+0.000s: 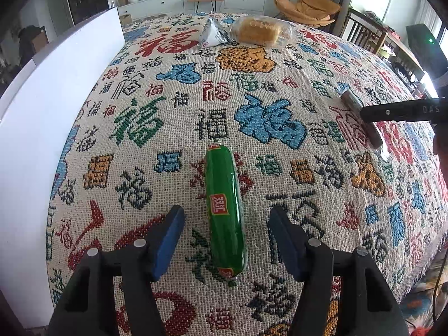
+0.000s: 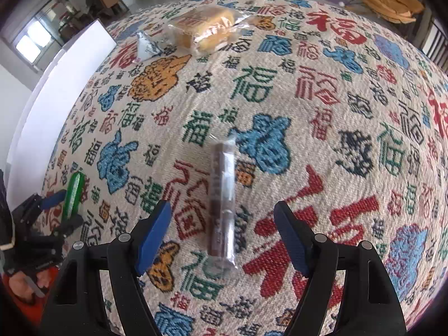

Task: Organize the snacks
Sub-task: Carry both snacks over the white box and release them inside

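The left gripper stands wide open, its blue-padded fingers on either side of a green plastic-wrapped sausage stick with a red label, which lies lengthwise between them on the woven tablecloth covered in coloured Chinese characters; neither pad touches it. The right gripper is likewise spread open, straddling a brown snack bar in a clear wrapper that lies flat on the cloth, apart from both pads. The bar's printing is too blurred to read. Farther out, near the far edge, a yellow sponge cake in a clear bag sits just beside a small white triangular packet. A white flat panel runs along the cloth's left side.
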Demonstrator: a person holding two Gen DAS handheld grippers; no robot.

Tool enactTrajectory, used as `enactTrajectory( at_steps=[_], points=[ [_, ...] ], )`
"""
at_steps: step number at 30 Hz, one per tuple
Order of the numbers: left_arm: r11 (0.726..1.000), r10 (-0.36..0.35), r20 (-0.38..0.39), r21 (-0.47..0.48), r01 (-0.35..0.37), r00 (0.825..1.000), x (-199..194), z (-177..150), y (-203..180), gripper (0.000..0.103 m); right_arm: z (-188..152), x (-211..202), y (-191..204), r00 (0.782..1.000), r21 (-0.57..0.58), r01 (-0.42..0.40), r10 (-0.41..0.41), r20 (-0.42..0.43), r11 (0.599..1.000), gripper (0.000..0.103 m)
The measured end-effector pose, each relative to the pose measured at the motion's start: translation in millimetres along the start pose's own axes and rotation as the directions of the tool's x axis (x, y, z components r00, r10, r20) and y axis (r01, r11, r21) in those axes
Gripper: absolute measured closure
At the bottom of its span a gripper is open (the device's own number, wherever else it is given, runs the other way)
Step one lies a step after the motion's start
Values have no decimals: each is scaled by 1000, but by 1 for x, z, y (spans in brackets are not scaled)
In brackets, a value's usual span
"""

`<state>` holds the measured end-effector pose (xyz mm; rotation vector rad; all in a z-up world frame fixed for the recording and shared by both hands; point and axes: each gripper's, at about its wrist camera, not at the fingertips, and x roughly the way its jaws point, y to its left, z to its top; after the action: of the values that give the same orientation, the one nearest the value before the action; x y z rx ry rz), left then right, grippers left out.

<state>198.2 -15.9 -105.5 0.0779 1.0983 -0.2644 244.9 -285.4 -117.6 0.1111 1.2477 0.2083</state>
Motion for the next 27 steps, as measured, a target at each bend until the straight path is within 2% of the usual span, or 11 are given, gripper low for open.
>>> enactTrajectory(
  at_steps=[1, 2, 3, 7, 11, 14, 17, 19, 24, 26, 27],
  points=[
    [1000, 12, 9, 3, -12, 1000, -1, -1, 0, 78, 2, 3, 6, 1000, -25, 12, -12, -7, 1000, 42],
    [1000, 20, 15, 4, -20, 1000, -1, -2, 1, 80, 4, 8, 12, 999, -56, 35, -36, -25, 998, 57],
    [1000, 2, 18, -7, -2, 1000, -2, -3, 4, 80, 1, 12, 18, 996, -83, 63, -68, -53, 995, 84],
    [989, -79, 65, -121, 87, 995, -22, -12, 30, 80, 1, 10, 24, 992, -89, 97, -103, -67, 991, 84],
    [959, -151, 171, -212, 186, 974, -69, -10, 57, 80, 14, -20, 44, 1000, -77, 2, -3, -19, 997, 84],
    [950, -131, 270, -239, 199, 954, -118, -1, 88, 80, 37, -45, 87, 995, -119, -94, 97, 26, 988, 84],
    [944, -72, 321, -284, 169, 944, -155, 8, 132, 80, 68, -63, 154, 978, -205, -176, 195, 75, 963, 84],
    [938, 11, 320, -331, 101, 948, -167, 11, 170, 80, 85, -70, 208, 960, -268, -230, 263, 93, 936, 84],
    [891, 186, 236, -449, -63, 954, -166, 8, 254, 80, 118, -66, 330, 932, -405, -277, 347, 109, 871, 84],
    [859, 258, 186, -493, -137, 948, -159, 2, 275, 79, 127, -54, 367, 920, -423, -304, 379, 103, 854, 83],
    [840, 282, 158, -517, -163, 946, -156, -3, 285, 79, 130, -47, 379, 908, -423, -339, 409, 87, 841, 78]
  ],
)
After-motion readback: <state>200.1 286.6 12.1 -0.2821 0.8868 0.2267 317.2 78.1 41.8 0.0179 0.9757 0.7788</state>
